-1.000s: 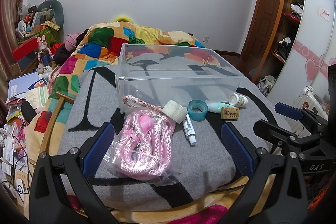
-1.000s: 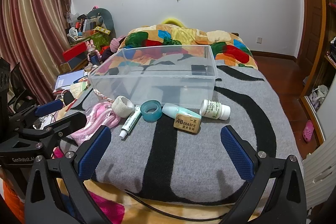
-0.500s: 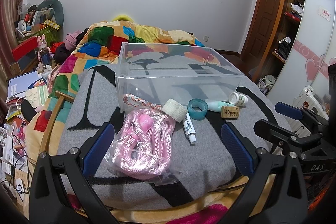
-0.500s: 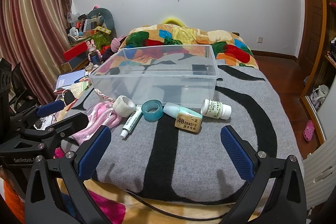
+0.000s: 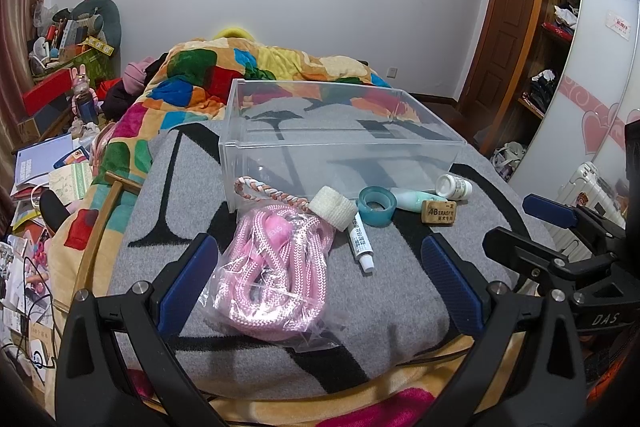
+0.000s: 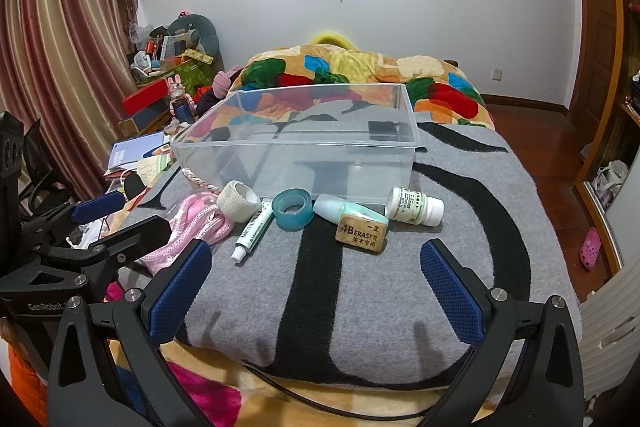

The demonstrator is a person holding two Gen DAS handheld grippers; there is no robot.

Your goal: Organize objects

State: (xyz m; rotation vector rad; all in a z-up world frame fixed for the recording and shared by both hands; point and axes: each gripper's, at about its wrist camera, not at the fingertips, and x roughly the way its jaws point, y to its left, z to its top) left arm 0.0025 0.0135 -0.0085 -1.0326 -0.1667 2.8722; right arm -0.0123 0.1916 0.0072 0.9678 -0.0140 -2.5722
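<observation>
Rope [image 5: 276, 267] in its clear bag lies between and just beyond the left gripper's [image 5: 320, 279] spread fingers, nearer the left finger. Past it, in a row along the front wall of the clear bin [image 5: 340, 151], sit a gauze roll [image 5: 335, 207], a small tube [image 5: 361, 241], a tape ring [image 5: 377, 205], a mint bottle [image 5: 410, 196], an eraser [image 5: 439, 213] and a pill bottle [image 5: 454, 186]. The bin looks empty, though its clear walls make that hard to confirm. The right gripper [image 6: 316, 287] hangs wide open too, holding nothing, with the eraser and tape ring ahead between its fingers and the pill bottle ahead toward its right finger. Nothing seems sorted yet, so the step in hand is choosing a first pick. The left gripper likely needs to advance, pinch the slippery bag and lift it over the bin's front wall.
</observation>
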